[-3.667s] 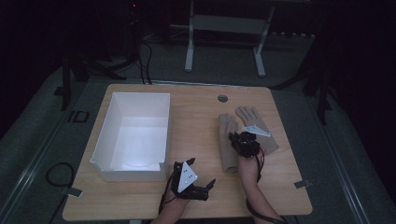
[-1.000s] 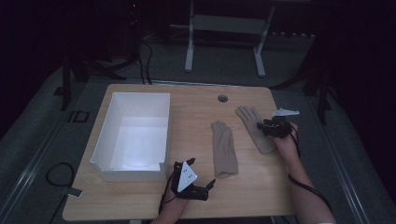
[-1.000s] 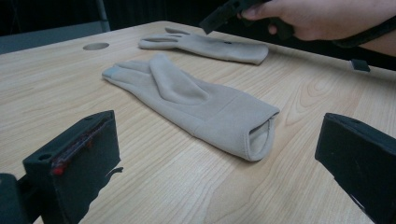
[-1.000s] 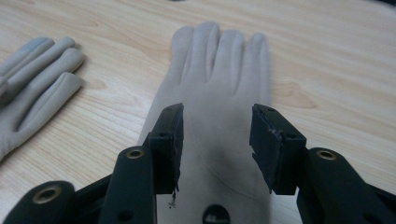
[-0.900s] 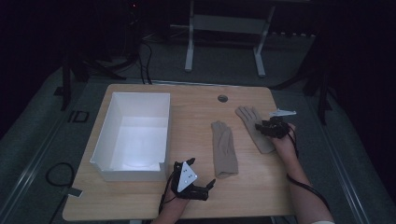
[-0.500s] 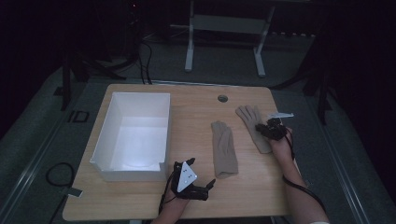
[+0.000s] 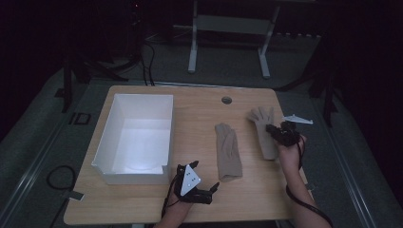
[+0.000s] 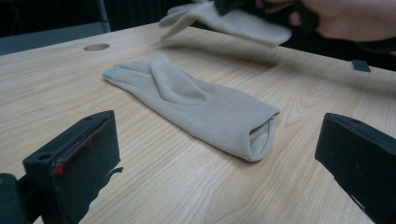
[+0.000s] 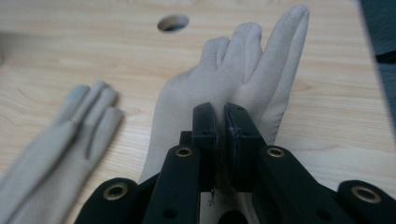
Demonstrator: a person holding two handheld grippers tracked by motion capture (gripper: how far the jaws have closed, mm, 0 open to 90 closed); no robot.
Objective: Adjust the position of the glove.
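The right gripper [image 7: 276, 132] has just closed its jaws on the palm of the glove [image 7: 264, 131] near the table's right edge, its long axis running front to back, while the left gripper [image 7: 207, 189] rests spread at the front edge, facing the second glove [image 7: 227, 151].

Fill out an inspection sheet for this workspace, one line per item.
Surface: wooden table, round hole near the far edge.
Job's things: right glove pinched; left glove flat on the table; white bin looks empty.
Clutter: nothing seen.
Grippers: right gripper shut on the right glove, lifted off the table in the left gripper view; left gripper open, holding nothing.
Cables: black cable on the floor, left.
Surroundings: dark room, metal stand behind the table.
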